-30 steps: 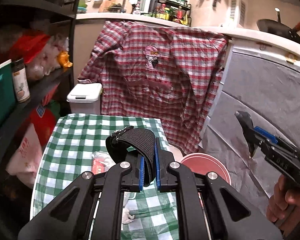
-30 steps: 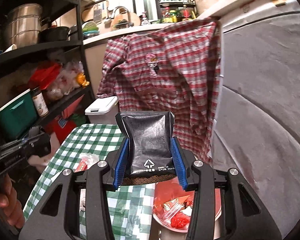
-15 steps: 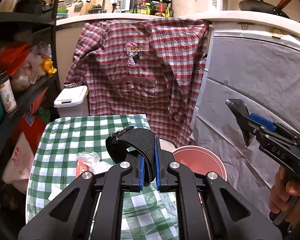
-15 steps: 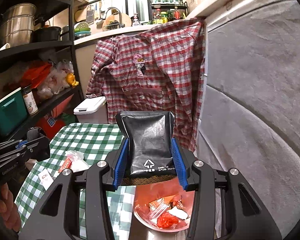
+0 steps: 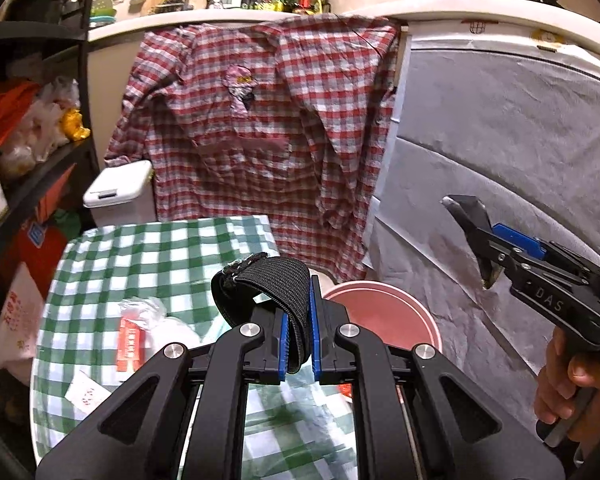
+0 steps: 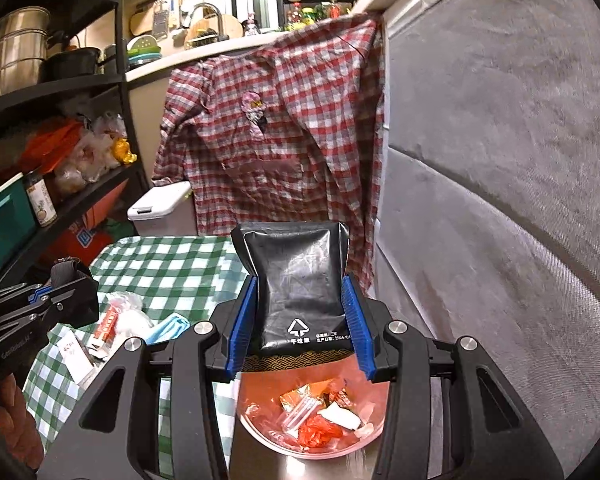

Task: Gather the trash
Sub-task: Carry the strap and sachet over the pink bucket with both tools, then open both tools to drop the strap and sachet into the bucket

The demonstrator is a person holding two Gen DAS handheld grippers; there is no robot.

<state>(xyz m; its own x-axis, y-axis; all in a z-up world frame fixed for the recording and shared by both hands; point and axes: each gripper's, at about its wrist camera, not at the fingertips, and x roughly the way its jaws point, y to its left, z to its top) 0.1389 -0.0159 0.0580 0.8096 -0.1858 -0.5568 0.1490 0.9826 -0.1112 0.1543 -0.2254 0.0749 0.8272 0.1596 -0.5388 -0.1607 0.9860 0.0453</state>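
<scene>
The right tongs grip a black packet at frame centre, directly above the red bin at the bottom (wrappers already lie inside). The left tongs are clamped on a black strap low in their view, over the checked bench, where a red wrapper lies left of them.

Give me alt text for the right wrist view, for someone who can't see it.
The right claw grips a black foil packet above a red bin holding wrappers. Left of it, more litter lies on a green checked tablecloth, with a red plaid shirt hanging behind.
</scene>
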